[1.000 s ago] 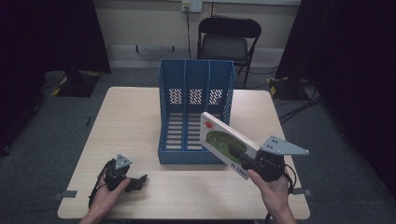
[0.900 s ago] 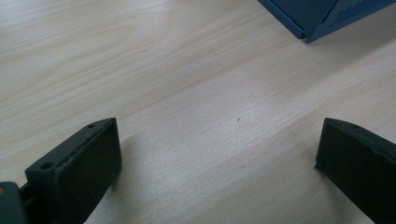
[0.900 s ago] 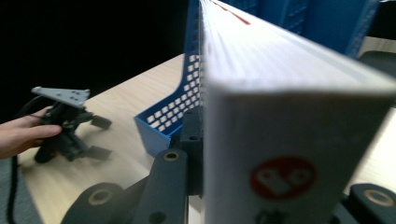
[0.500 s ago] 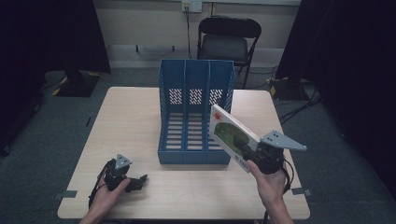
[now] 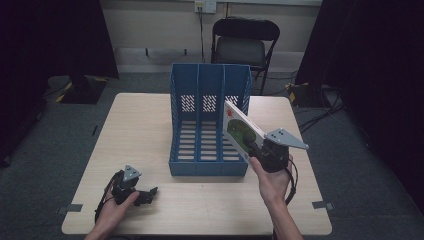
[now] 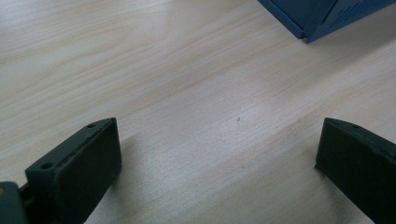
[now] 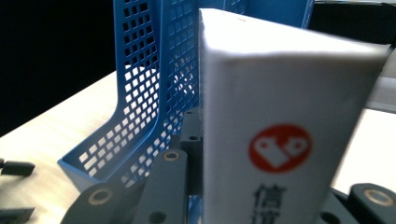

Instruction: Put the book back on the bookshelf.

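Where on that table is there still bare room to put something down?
The widest bare patch lies left of the blue file rack, out to the table edge. A strip runs along the near edge between the left tool and the right hand. By the rack's right side it is crowded: the right tool holds a white box there.

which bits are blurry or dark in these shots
High view: the room edges are dark and the table evenly lit. Right gripper view: the white box is soft and overbright on top, while the blue file rack is sharper. Left gripper view: wood grain is crisp, with soft shadows.
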`<state>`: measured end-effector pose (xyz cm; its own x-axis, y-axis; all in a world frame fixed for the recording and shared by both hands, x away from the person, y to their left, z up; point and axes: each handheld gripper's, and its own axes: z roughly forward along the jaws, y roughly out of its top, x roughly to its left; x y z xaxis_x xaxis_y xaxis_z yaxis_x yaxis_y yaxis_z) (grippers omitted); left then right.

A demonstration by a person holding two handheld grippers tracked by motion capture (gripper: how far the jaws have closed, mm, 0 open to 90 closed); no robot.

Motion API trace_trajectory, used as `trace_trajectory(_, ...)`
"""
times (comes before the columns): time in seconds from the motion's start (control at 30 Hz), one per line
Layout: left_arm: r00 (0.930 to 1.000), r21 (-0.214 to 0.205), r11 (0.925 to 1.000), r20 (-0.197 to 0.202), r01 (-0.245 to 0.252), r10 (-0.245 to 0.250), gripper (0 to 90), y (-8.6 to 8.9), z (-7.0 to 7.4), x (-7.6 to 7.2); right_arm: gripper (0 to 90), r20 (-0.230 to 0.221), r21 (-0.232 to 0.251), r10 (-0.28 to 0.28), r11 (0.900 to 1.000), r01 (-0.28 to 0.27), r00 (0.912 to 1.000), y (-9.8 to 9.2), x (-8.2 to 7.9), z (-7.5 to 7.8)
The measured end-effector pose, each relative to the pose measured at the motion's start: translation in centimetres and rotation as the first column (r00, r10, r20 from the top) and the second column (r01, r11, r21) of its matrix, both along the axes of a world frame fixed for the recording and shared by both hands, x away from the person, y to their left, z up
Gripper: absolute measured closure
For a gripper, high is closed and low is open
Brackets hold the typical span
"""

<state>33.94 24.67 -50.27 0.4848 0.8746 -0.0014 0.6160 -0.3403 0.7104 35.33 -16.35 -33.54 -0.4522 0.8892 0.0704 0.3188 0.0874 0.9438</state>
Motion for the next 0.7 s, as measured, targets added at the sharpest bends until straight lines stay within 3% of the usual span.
trace_trajectory(0.3,1.0000,0.000,1.0000,0.000,0.000,0.000,0.0,0.0,0.0,0.0,76.5,-0.003,0.008,-0.062,0.9980,0.062,0.9981,0.6,1.1,-0.5)
trace_trajectory(0.7,1.0000,-0.003,1.0000,-0.002,0.000,0.000,0.0,0.0,0.0,0.0,76.5,-0.035,0.007,-0.152,0.9882,0.153,0.9877,1.8,4.1,-1.5)
